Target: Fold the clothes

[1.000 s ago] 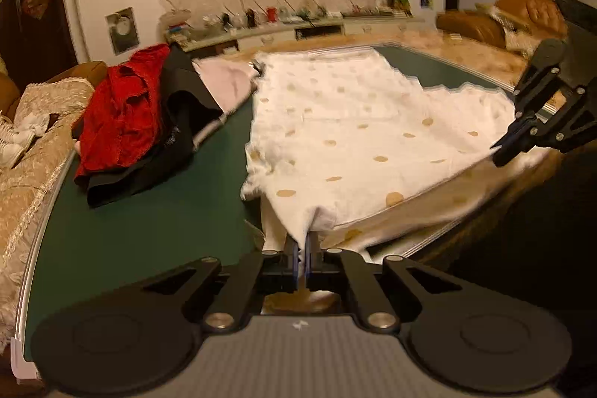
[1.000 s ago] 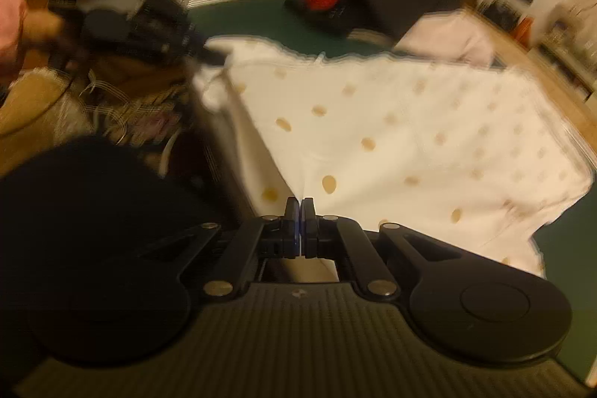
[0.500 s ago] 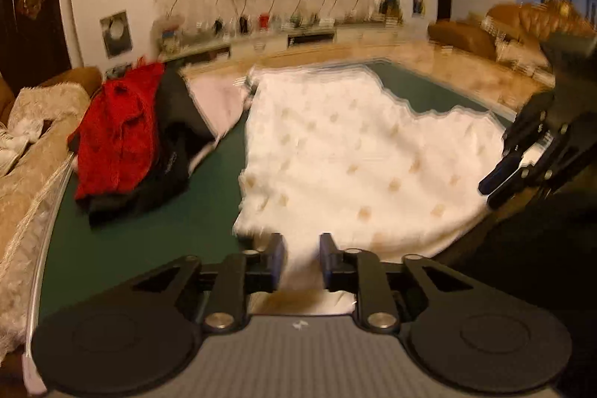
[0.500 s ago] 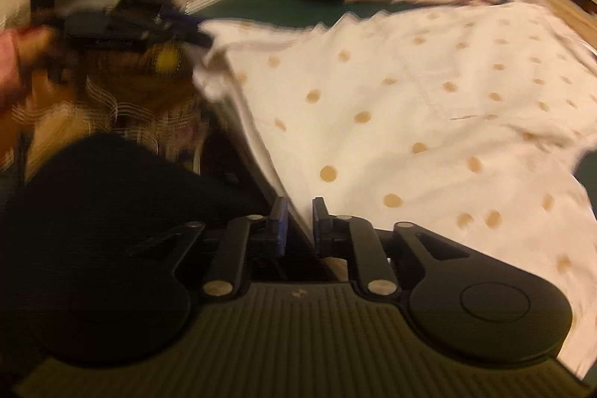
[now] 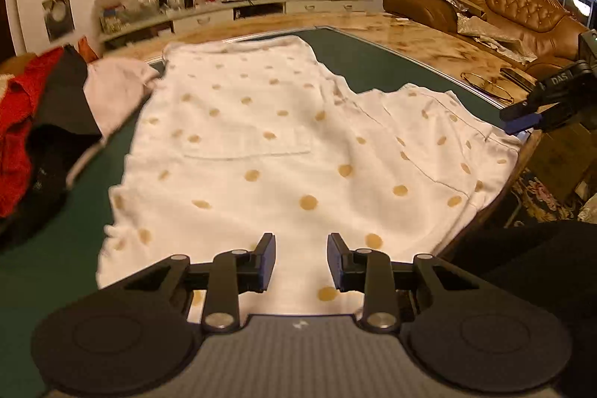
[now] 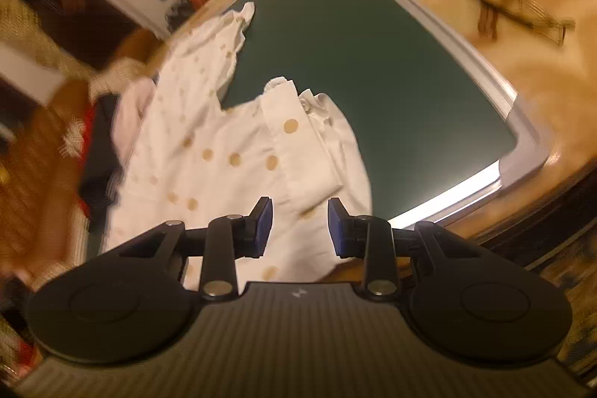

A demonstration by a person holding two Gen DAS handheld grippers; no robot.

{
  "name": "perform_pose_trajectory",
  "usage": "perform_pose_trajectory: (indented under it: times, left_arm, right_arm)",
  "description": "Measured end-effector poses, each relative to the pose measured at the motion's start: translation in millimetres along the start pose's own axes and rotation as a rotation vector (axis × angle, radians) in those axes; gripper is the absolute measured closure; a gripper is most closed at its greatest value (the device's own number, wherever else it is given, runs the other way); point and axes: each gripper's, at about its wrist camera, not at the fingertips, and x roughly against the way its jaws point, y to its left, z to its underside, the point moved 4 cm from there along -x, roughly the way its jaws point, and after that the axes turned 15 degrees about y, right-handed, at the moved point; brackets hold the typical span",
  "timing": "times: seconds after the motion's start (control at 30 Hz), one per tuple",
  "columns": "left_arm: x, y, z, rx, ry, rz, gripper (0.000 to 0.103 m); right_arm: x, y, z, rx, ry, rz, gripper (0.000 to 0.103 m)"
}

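Observation:
A white garment with tan dots point(image 5: 283, 144) lies spread flat on the green table mat point(image 5: 380, 66). My left gripper point(image 5: 301, 262) hovers over its near hem, jaws opening, with nothing pinched between the blue pads. In the right wrist view the same garment point(image 6: 231, 152) lies with a folded edge pointing at the mat point(image 6: 373, 69). My right gripper point(image 6: 300, 226) hangs above that near corner, jaws opening, and no cloth is gripped. That gripper also shows at the right edge of the left wrist view, as the right gripper point(image 5: 522, 122).
A pile of red and black clothes point(image 5: 33, 137) and a pink piece point(image 5: 115, 92) lie at the mat's left. Glasses point(image 5: 488, 86) rest on the marble table point(image 5: 429, 43) beyond the mat's silver rim point(image 6: 481, 66). A brown sofa point(image 5: 515, 6) stands at right.
Both grippers let go of the garment's near edge and opened. The cloth dropped flat onto the mat. The right gripper rolled and swung toward the mat's far corner.

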Motion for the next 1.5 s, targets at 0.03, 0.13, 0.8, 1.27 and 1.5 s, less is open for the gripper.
perform_pose_trajectory:
  times: [0.03,0.13,0.8,1.27,1.5]
  left_arm:
    - [-2,0,2,0.005,0.007,-0.005,0.068]
    - [-8,3,12,0.023,0.033,-0.008,0.068]
    - [0,13,22,0.076,0.017,0.003,0.068]
    - [-1,14,22,0.089,0.010,0.010,0.068]
    - [2,15,24,0.081,0.010,0.013,0.068]
  right_arm:
    - [-3,-3,-1,-0.032,-0.004,-0.010,0.065]
    - [-14,-17,-4,-0.123,-0.008,-0.015,0.065]
    - [-28,-35,-9,-0.320,-0.080,-0.060,0.066]
    - [-3,-17,-9,-0.279,-0.115,-0.126,0.101]
    - [44,-13,16,-0.211,-0.163,-0.006,0.101]
